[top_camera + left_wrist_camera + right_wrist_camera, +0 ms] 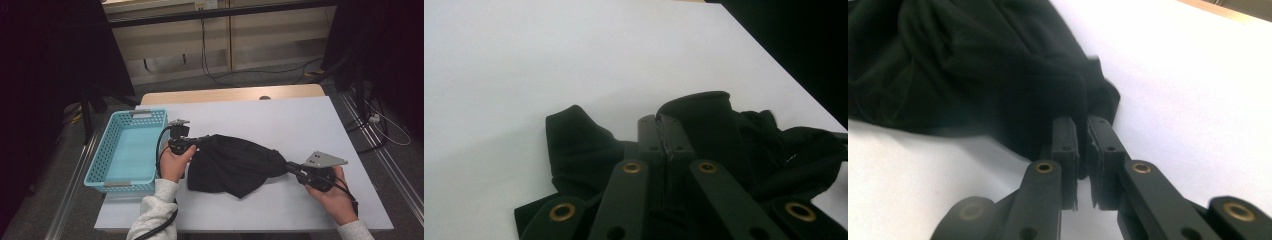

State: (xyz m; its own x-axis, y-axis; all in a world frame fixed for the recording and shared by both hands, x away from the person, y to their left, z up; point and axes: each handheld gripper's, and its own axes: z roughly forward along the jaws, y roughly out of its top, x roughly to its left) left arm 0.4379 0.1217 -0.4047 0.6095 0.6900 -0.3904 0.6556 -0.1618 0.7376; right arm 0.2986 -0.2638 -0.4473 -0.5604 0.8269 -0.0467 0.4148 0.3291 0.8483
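A crumpled black cloth garment (235,165) lies on the white counter (300,125), near its middle and stretched between your two grippers. Its left end bunches up at your left gripper (202,141), whose black fingers (659,137) are pressed together on a fold of the fabric; in the left gripper view the cloth wraps up and around the tips. Its right end narrows to a point at your right gripper (290,166). In the right gripper view those fingers (1065,137) stand a narrow gap apart with a fold of the black fabric between them; you cannot tell whether the pads press on it. Your left hand (172,162) rests on the counter just beside the cloth, your right hand (332,192) near the counter's front right. To the left of your left hand, a light blue perforated plastic basket (97,162) sits at the counter's left edge.
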